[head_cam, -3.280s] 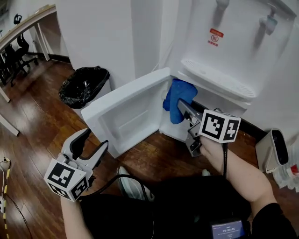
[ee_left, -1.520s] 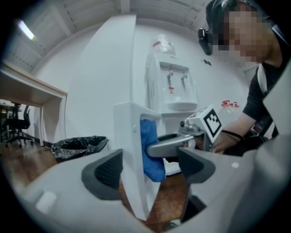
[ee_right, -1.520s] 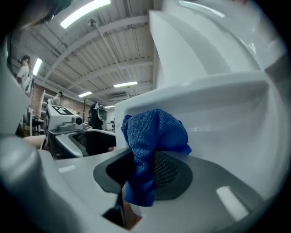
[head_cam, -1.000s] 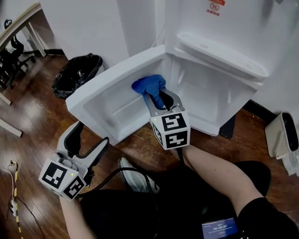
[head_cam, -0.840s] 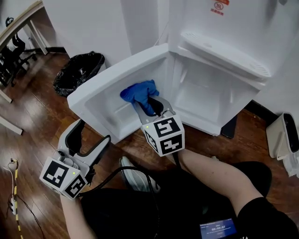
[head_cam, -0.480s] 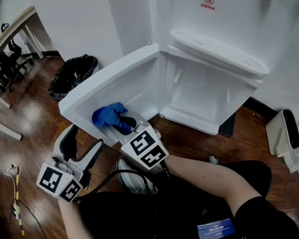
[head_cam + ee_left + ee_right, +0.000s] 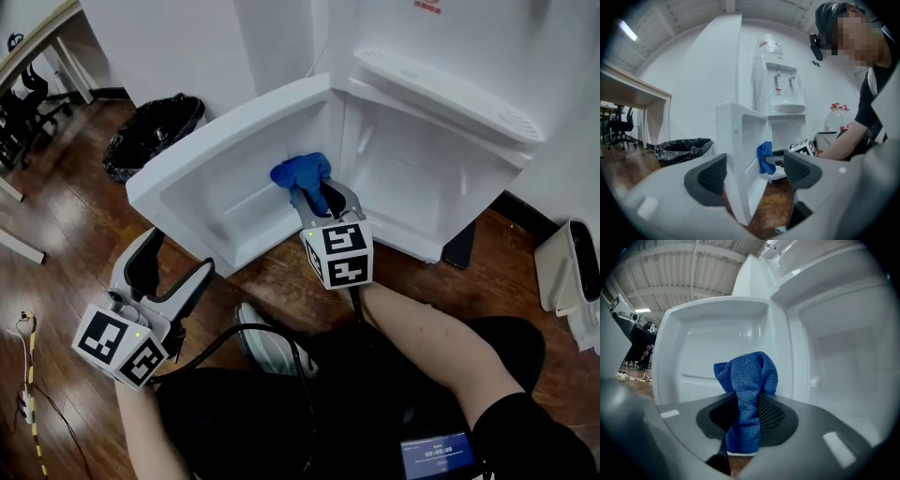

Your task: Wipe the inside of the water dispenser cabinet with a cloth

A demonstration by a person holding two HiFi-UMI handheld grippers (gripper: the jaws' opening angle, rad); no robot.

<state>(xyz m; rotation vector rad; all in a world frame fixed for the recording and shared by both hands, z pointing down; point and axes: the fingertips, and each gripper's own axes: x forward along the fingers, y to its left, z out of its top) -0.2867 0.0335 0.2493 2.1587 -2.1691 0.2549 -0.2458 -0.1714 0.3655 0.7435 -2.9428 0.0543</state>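
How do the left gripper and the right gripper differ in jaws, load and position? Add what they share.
The right gripper is shut on the blue cloth; the left gripper is open and empty. The right gripper reaches to the open door's inside; the left gripper hangs short of the door. Both carry a marker cube.

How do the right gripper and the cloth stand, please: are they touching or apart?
Touching. The right gripper view shows the cloth pinched between the pads of the right gripper, which press it from both sides.
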